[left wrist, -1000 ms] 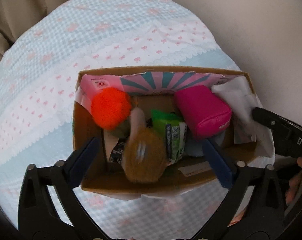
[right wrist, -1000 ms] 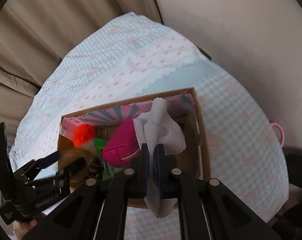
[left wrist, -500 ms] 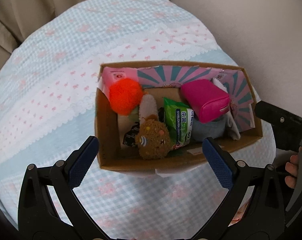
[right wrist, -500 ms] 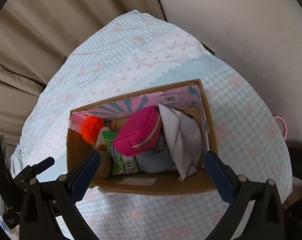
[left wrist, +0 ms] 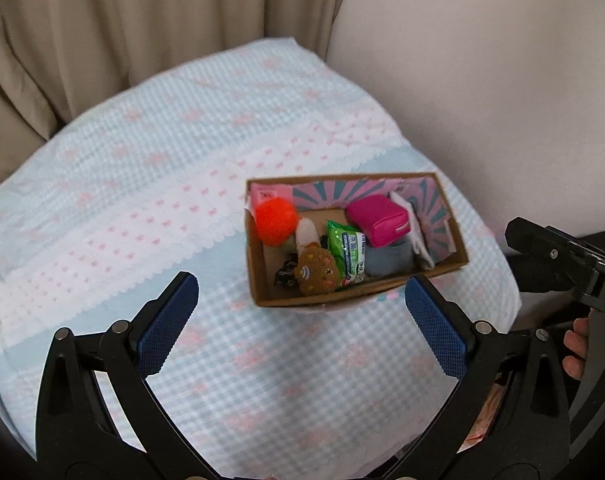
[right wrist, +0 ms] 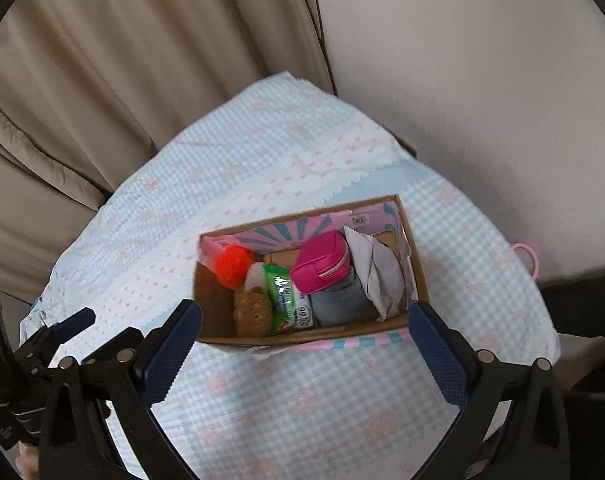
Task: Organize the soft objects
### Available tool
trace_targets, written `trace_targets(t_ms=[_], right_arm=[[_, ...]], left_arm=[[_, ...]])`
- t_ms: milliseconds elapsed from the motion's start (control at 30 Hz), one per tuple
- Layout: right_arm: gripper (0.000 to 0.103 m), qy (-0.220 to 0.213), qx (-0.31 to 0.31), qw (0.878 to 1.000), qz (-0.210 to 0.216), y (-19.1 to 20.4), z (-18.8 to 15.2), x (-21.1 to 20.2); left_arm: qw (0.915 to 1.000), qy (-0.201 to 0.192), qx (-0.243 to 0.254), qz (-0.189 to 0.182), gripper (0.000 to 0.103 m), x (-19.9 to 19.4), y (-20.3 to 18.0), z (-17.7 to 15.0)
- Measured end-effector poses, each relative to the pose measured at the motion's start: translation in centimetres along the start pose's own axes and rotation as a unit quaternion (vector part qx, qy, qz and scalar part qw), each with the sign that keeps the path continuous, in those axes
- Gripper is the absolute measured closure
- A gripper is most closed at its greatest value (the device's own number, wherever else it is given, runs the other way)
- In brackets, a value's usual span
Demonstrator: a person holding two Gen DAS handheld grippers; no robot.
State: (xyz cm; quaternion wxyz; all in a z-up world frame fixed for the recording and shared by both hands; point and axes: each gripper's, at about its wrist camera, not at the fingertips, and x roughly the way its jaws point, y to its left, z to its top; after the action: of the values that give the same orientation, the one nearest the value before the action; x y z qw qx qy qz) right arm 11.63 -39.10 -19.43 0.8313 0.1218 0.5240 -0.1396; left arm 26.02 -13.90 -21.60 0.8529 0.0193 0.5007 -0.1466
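Both grippers hang above the table with jaws spread wide and empty: left gripper [left wrist: 298,308], right gripper [right wrist: 304,336]. The white cloth [right wrist: 376,276] lies at the cardboard box's [right wrist: 212,300] three-o'clock end, beside the pink pouch [right wrist: 322,262].

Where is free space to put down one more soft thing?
Bare checked cloth lies left of the cardboard box, and in front, toward both open claws. Inside is crowded; only the near-left corner, beside the brown plush, looks free.

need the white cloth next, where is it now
In the right wrist view the white cloth lies inside the cardboard box, at its right end, beside the pink pouch.
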Motion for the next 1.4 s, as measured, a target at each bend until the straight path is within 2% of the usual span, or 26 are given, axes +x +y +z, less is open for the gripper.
trace_targets(t_ms=[167, 300, 467, 633, 900, 1133, 1400], right_arm=[[0.000, -0.044, -0.016, 0.999, -0.013, 3.2, -1.6, -5.7], [0.000, -0.100, -0.039, 0.994, -0.028, 6.1, -3.3, -11.3], [0.000, -0.170, -0.069, 0.982, -0.045, 9.5, -5.8, -17.5], [0.000, -0.218, -0.089, 0.970, -0.059, 12.2, -8.3, -21.4], [0.000, -0.262, -0.074, 0.960, -0.058, 13.0, -10.8, -24.0], [0.000, -0.300, -0.094, 0.946, -0.074, 14.0, -12.4, -25.4], [0.000, -0.312, -0.091, 0.942, -0.081, 13.5, -12.1, -25.5]], left_arm=[[0.9987, -0.050, 0.007, -0.005, 0.000, -7.5, 1.7, -1.3], [0.9947, -0.102, 0.014, 0.000, 0.000, -13.5, 3.0, -2.6], [0.9854, -0.170, 0.014, 0.005, 0.000, -20.5, 4.6, -4.8], [0.9763, -0.216, 0.011, -0.002, 0.000, -25.2, 5.7, -6.6], [0.9657, -0.258, 0.026, 0.002, 0.000, -29.1, 5.1, -8.8], [0.9562, -0.290, 0.041, 0.006, 0.000, -30.5, 3.5, -9.8], [0.9544, -0.295, 0.041, 0.013, 0.000, -30.2, 3.2, -9.8]])
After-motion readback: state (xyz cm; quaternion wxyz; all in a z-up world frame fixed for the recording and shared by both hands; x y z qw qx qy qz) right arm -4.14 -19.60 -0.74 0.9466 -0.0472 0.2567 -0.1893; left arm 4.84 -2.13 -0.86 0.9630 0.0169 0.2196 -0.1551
